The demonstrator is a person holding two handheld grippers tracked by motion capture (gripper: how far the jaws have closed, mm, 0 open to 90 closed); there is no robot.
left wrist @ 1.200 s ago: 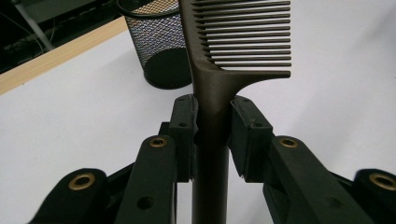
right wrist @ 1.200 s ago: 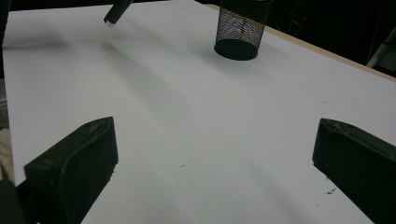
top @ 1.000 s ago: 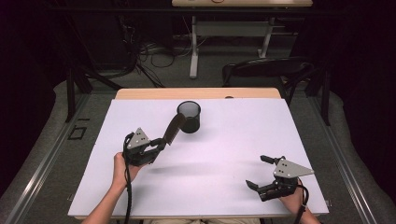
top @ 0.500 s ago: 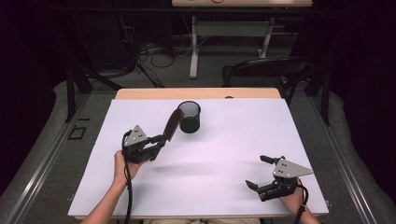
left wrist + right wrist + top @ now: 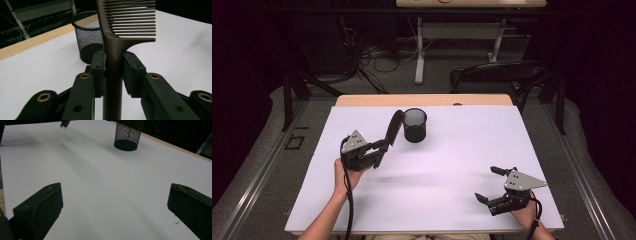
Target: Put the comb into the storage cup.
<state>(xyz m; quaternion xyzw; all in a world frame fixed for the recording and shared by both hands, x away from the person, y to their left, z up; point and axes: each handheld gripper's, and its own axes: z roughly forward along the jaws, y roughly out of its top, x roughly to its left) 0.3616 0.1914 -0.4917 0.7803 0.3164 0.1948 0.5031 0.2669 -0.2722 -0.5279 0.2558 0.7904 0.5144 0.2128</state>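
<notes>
A dark brown comb (image 5: 394, 128) is clamped by its handle in my left gripper (image 5: 379, 146), which is shut on it above the left half of the white table. In the left gripper view the comb (image 5: 117, 40) rises between the two pads (image 5: 98, 70), teeth pointing right. Its toothed end tilts up toward a black mesh cup (image 5: 415, 124) standing upright just right of it; the cup (image 5: 88, 37) shows behind the comb. My right gripper (image 5: 491, 184) rests low at the front right, open, nothing between its jaws. The mesh cup (image 5: 128, 133) stands far ahead of it.
The white table top (image 5: 462, 150) has a wooden strip (image 5: 422, 100) along its far edge. A dark chair (image 5: 497, 75) and desk legs with cables stand on the floor beyond. A metal rail runs along each side of the table.
The left gripper has carried the comb a little to the left and away from the mesh cup, with the comb tipped slightly more upright. The right gripper has stayed put.
</notes>
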